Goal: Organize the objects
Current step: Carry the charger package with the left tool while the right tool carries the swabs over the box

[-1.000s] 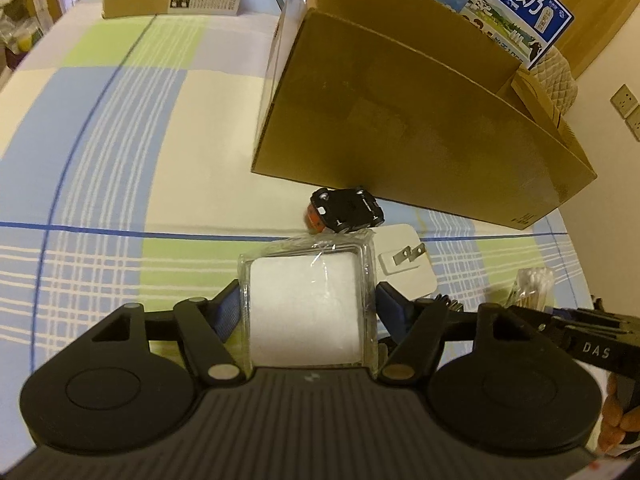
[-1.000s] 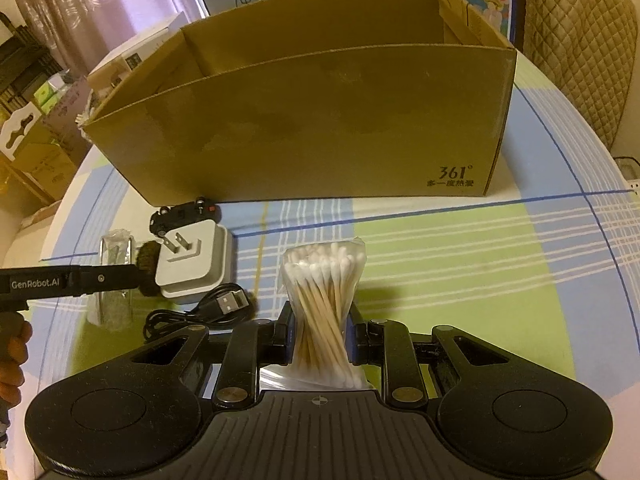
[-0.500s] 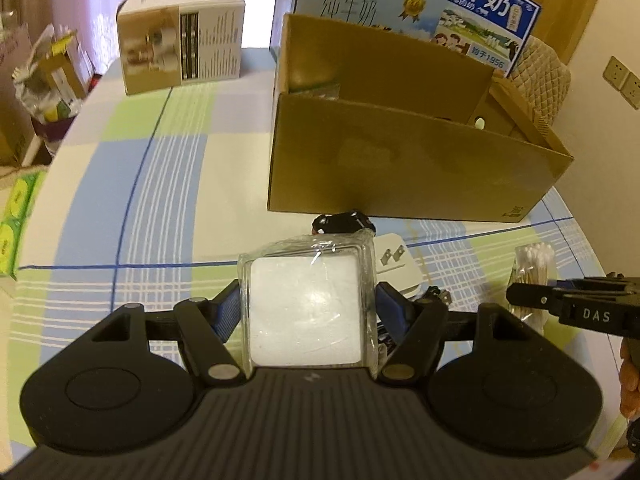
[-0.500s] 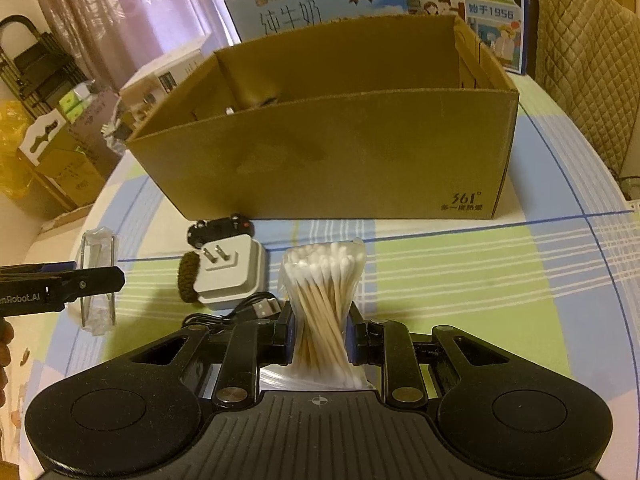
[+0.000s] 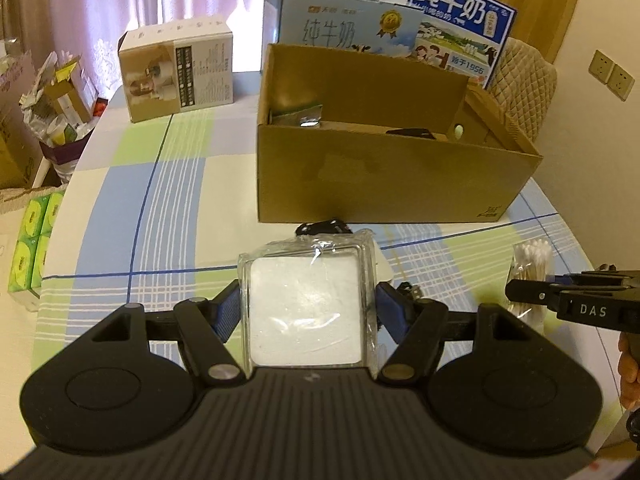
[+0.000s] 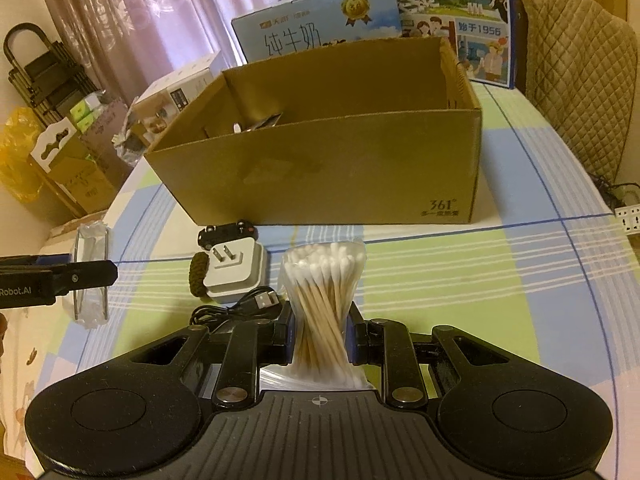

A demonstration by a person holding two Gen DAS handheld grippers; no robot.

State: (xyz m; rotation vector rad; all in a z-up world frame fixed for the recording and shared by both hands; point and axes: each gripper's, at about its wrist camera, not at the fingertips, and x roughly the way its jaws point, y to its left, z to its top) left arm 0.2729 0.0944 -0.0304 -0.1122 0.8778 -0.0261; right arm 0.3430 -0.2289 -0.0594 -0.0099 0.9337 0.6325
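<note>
I am holding a wrapped pad pack in my left jaws and a bag of cotton swabs in my right jaws.

My left gripper [image 5: 308, 312] is pinching the clear-wrapped white pad pack [image 5: 306, 304] by its two sides, above the checked tabletop [image 5: 120, 208]. My right gripper [image 6: 320, 338] is squeezing the cotton swabs [image 6: 324, 292] at the bundle's waist. Ahead of both jaws the open cardboard box [image 6: 340, 168] is standing; between it and my right jaws a white charger [image 6: 236, 276], black toy car [image 6: 228, 234] and USB cable [image 6: 240, 306] are lying close together.
</note>
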